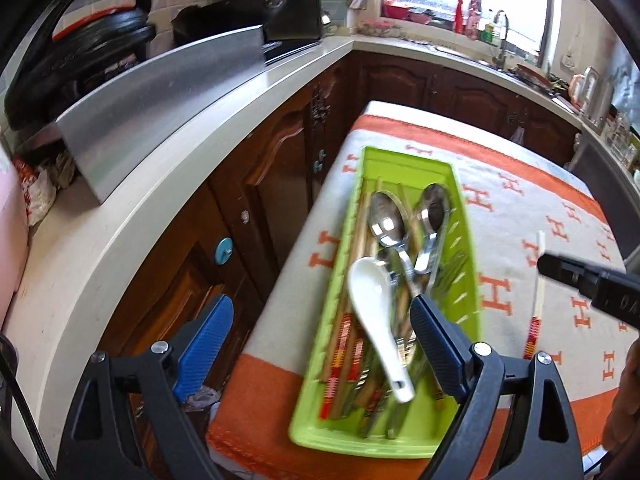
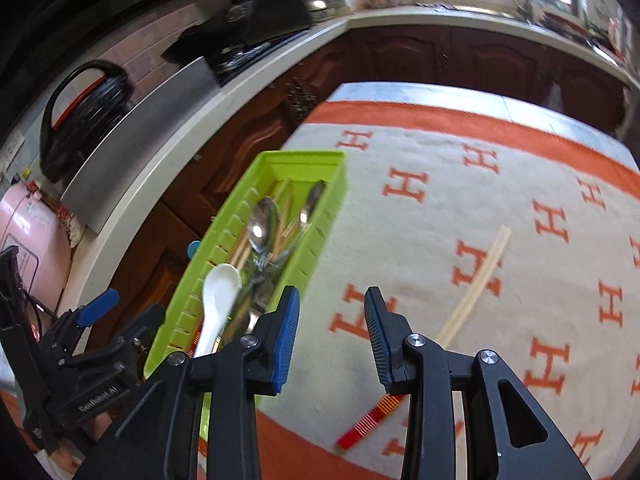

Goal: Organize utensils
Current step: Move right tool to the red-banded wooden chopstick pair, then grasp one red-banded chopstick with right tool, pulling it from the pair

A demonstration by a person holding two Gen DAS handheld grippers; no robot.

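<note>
A lime-green tray (image 1: 460, 208) lies on the patterned cloth and holds a white ceramic spoon (image 1: 372, 300), two metal spoons (image 1: 386, 220) and several red-ended chopsticks (image 1: 340, 344). My left gripper (image 1: 320, 344) hangs wide open above the tray's near end, its blue pads holding nothing. One pair of pale chopsticks (image 2: 476, 284) with a red end lies loose on the cloth, right of the tray (image 2: 304, 156). My right gripper (image 2: 333, 320) hovers open over the cloth between the tray and that pair, with nothing between its pads. Its right finger hides part of the chopsticks.
The cream and orange cloth (image 2: 440, 208) covers a small table. A white counter (image 1: 160, 184) with a steel panel (image 1: 160, 120) and dark wood cabinets (image 1: 256, 184) runs along the left and far side. A pink appliance (image 2: 24, 232) stands at the left.
</note>
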